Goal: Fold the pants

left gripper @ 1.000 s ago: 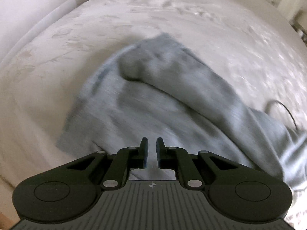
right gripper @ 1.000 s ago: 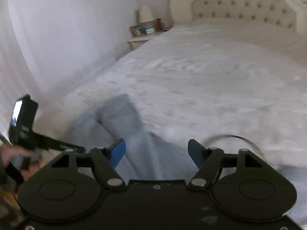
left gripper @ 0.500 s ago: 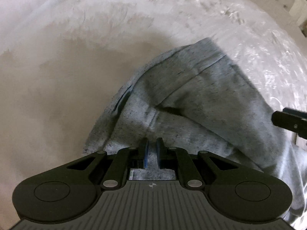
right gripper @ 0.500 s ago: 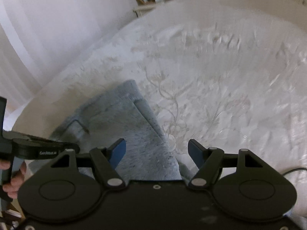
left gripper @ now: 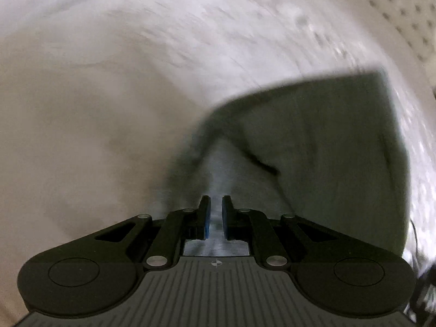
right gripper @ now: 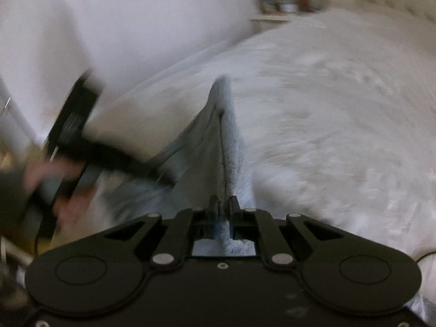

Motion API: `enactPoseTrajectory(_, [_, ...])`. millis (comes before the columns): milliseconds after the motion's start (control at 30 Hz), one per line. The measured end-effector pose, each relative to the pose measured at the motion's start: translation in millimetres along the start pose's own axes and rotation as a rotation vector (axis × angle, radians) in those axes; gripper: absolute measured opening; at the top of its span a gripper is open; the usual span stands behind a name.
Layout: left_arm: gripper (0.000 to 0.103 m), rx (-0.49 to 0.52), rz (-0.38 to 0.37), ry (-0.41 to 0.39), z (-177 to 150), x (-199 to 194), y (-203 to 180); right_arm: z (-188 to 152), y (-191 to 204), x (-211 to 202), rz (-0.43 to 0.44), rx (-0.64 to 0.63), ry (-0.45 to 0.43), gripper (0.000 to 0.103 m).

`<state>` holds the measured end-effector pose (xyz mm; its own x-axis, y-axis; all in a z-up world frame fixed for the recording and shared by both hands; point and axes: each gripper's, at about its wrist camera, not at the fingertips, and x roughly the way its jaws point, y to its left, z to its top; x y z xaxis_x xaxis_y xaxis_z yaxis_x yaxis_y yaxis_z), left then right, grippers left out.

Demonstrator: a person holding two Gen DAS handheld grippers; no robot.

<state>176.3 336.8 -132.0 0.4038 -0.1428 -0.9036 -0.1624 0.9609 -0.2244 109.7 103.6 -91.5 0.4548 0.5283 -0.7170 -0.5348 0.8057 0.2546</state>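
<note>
The fingers [left gripper: 203, 216] of the left gripper [left gripper: 215, 212] are drawn close together and clamped on a ridge of grey fabric, a strip of the pants [left gripper: 321, 147] running back between the blue pads into the body of the tool. In the left wrist view the cloth rises from the pinch and spreads to the right as a broad, dark, shadowed sheet with a straight top edge and a squared upper right corner, a deep crease slanting down across its lower middle. Behind it lies the white bedspread [left gripper: 114, 87], blurred by motion, and the tufted headboard [left gripper: 403, 8] curves along the upper right corner.

The fingers [right gripper: 213, 209] of the right gripper [right gripper: 223, 209] are likewise nearly together and clamped on the pants [right gripper: 218, 141], here paler, blue-grey and fuzzy. From the pinch the fabric stands up in a narrow folded ridge with a dark seam line along its crest, tapering to a point over the bed [right gripper: 340, 109]. To the left of that ridge the cloth slopes down toward the other tool, seen from the side as a blurred black bar and block reaching into the fabric, with the person's hand [right gripper: 51, 174] wrapped around its handle. A white wall fills the upper left, and a small nightstand [right gripper: 275, 17] with blurred objects on top stands beside the bed at the far end
</note>
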Motion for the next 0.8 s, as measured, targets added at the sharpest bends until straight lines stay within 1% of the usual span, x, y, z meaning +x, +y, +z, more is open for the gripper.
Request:
enactPoseTrajectory(67, [0.01, -0.04, 0.007, -0.034, -2.6, -16.0, 14.3, -13.9, 23.8, -0.8, 0.028, -0.05, 0.029, 0.009])
enactPoseTrajectory(133, [0.01, -0.077, 0.028, -0.058, -4.2, -29.1, 26.3, -30.3, 46.0, 9.5, 0.044, -0.1, 0.07, 0.009])
enactPoseTrajectory(200, [0.01, -0.085, 0.045, -0.085, -5.4, -43.2, 35.1, -43.7, 62.6, 19.6, 0.051, -0.131, 0.098, 0.009])
enactPoseTrajectory(300, [0.01, -0.074, 0.067, -0.148, -5.4, -64.2, 38.5, -52.3, 76.9, 29.5, 0.046, -0.152, 0.118, 0.009])
enactPoseTrajectory(400, [0.01, -0.051, 0.068, -0.212, -5.0, -83.7, 33.6, -52.2, 83.7, 33.9, 0.025, -0.178, 0.118, 0.009])
enactPoseTrajectory(433, [0.01, -0.038, 0.063, -0.228, -4.2, -87.9, 29.5, -52.2, 84.0, 34.1, 0.024, -0.174, 0.117, 0.009])
enactPoseTrajectory(500, [0.01, 0.02, 0.041, -0.246, -3.7, -90.1, 14.5, -53.9, 85.7, 31.5, 0.023, -0.19, 0.117, 0.009])
enactPoseTrajectory(567, [0.01, 0.094, 0.011, -0.216, -7.2, -81.7, -0.3, -54.9, 86.1, 35.1, 0.026, -0.205, 0.128, 0.009])
enactPoseTrajectory(667, [0.01, 0.205, -0.034, -0.118, -19.8, -59.2, -21.7, -61.3, 89.7, 41.2, 0.03, -0.223, 0.151, 0.009])
enactPoseTrajectory(733, [0.01, 0.279, -0.034, -0.051, -32.1, -41.3, -32.4, -63.8, 90.6, 44.4, 0.026, -0.214, 0.161, 0.009])
enactPoseTrajectory(767, [0.01, 0.312, -0.024, -0.017, -39.8, -31.3, -35.5, -61.6, 90.0, 48.7, 0.024, -0.202, 0.163, 0.009])
enactPoseTrajectory(800, [0.01, 0.331, 0.001, 0.014, -47.3, -22.7, -35.7, -61.1, 87.1, 49.4, 0.023, -0.187, 0.165, 0.01])
